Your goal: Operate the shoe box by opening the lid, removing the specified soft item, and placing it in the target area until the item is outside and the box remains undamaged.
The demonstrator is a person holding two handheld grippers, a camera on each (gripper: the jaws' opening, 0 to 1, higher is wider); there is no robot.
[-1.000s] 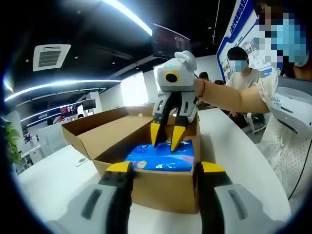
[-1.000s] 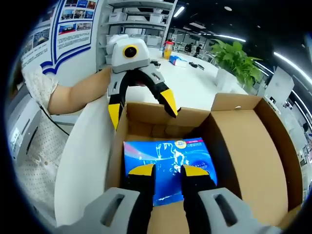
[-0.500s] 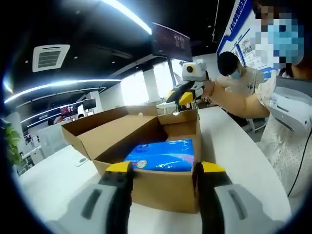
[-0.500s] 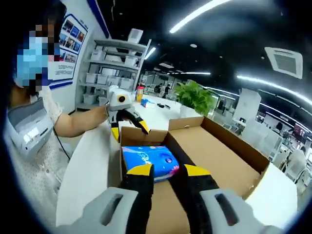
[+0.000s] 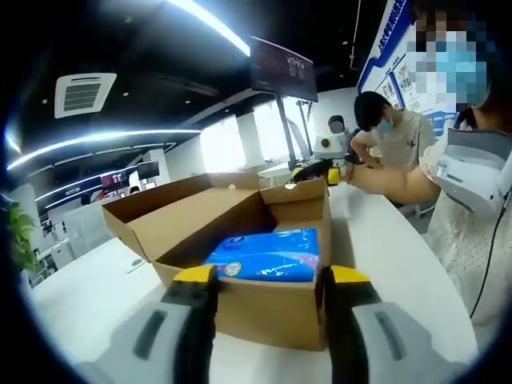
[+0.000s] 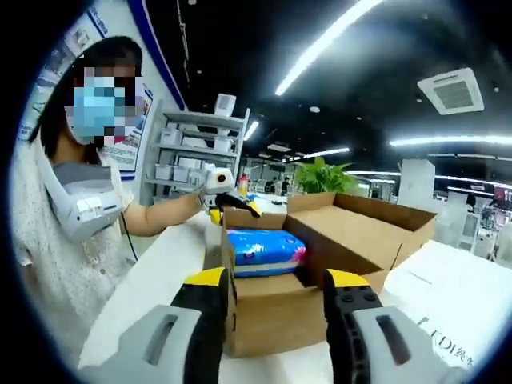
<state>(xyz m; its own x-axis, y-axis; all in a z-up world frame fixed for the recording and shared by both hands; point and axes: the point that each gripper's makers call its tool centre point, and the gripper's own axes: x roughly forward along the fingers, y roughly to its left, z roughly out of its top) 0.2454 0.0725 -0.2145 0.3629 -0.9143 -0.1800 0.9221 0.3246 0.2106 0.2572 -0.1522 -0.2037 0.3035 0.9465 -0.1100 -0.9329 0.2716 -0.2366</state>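
Inside the open shoe box [image 5: 240,264] lies the blue pack [image 5: 268,256]; both tongs gape wide, holding nothing.

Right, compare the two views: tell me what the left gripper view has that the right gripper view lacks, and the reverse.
Left gripper view: a dark hanging monitor above the box, and a second person in a beige top at the far end of the table.

Right gripper view: storage shelves, a green plant, and printed paper lying beside the box.

Both: the open cardboard box on the white table, the blue soft pack inside it, each view's own gripper open at either end.
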